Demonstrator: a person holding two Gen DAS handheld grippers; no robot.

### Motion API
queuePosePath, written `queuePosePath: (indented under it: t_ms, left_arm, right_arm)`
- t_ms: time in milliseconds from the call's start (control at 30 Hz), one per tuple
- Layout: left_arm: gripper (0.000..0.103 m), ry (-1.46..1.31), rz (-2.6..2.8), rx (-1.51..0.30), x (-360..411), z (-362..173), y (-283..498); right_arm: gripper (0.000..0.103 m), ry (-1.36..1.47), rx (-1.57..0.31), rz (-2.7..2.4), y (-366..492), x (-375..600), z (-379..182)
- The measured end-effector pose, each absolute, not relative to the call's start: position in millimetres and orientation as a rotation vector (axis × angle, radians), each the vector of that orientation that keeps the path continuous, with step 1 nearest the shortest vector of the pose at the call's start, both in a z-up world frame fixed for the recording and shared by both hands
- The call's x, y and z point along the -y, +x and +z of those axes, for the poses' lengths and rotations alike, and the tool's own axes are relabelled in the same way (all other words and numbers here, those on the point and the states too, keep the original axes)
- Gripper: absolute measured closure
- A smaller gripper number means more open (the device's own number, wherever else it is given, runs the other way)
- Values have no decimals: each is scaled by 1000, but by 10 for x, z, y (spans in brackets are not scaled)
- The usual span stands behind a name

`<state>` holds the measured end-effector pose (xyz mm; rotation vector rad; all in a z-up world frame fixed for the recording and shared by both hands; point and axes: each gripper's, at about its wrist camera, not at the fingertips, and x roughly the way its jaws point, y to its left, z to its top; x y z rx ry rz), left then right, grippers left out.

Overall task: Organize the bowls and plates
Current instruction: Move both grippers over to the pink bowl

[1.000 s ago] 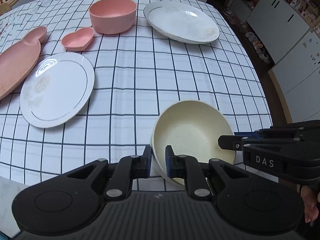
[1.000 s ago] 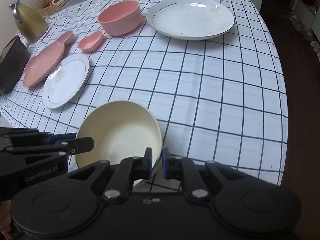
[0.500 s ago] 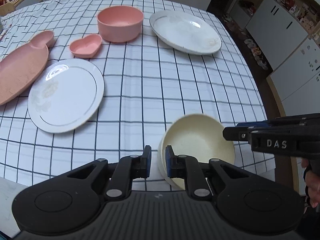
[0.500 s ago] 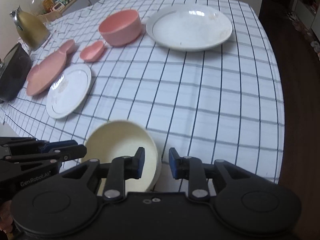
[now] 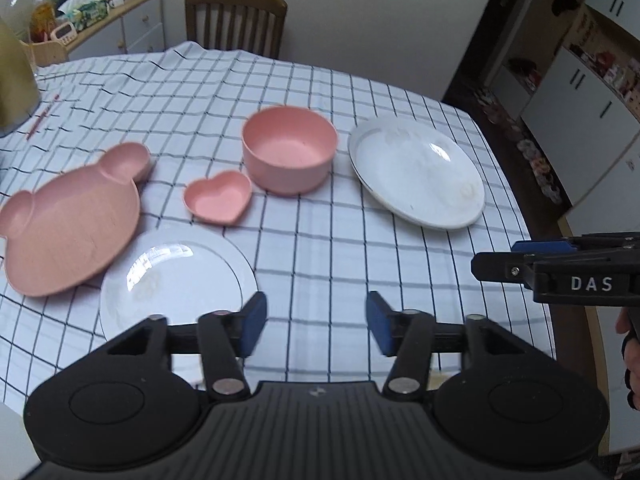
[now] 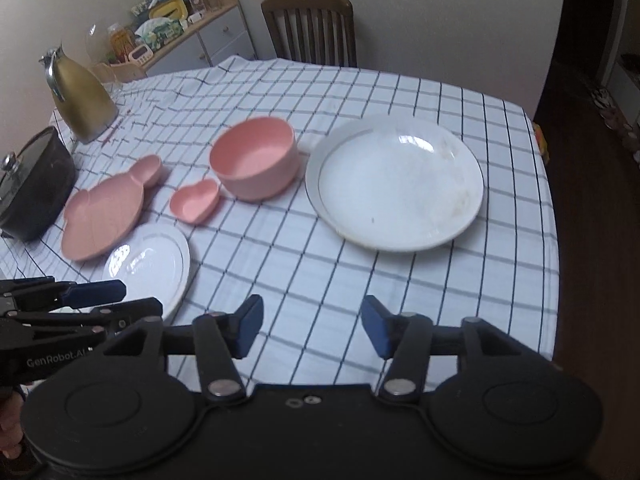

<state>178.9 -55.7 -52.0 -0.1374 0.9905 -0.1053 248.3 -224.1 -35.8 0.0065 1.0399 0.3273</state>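
On the checked tablecloth (image 5: 320,240) stand a pink bowl (image 5: 290,148), a pink heart dish (image 5: 218,200), a pink bear-shaped plate (image 5: 68,220), a small white plate (image 5: 176,280) and a large white plate (image 5: 416,172). The same pieces show in the right wrist view: bowl (image 6: 256,156), heart dish (image 6: 195,201), bear plate (image 6: 106,212), small plate (image 6: 150,262), large plate (image 6: 394,180). My left gripper (image 5: 316,324) is open and empty above the near table edge. My right gripper (image 6: 312,326) is open and empty beside it. The cream bowl is out of sight, save a sliver (image 5: 440,378) below the left gripper.
A gold jug (image 6: 82,98) and a dark pot (image 6: 32,192) stand at the far left of the table. A wooden chair (image 6: 312,28) is at the far end. A sideboard (image 6: 180,36) with clutter lines the wall. Dark floor lies to the right.
Both grippers have opened and let go of the cream bowl, then risen and tilted up. The bowl has dropped out of view beneath them.
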Motion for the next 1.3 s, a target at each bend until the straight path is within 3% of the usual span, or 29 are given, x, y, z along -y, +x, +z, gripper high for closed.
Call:
queuePosePath:
  t_ms: [233,567,700,967,1300]
  left_arm:
    - [44,-136,-34,-954,476,-420,2212]
    - [25,-105,25,-913,394,-488,2690]
    - [25,-88,47,-909,333,-616,2888]
    - [25,-163,98,-940,158,-808,3276]
    - [25,-173,118,-975,172,-1035,3631]
  right_arm:
    - [20,-16,-989,357,2892,2194,-226]
    - [13,-117,-972,358,3421,2079,-244]
    - [11,-134,-968,393,3553,2034,-256]
    - [12,-150,-989,479,3883,1865,-407]
    - [27,-166,-1003,555,4301,1599,-673]
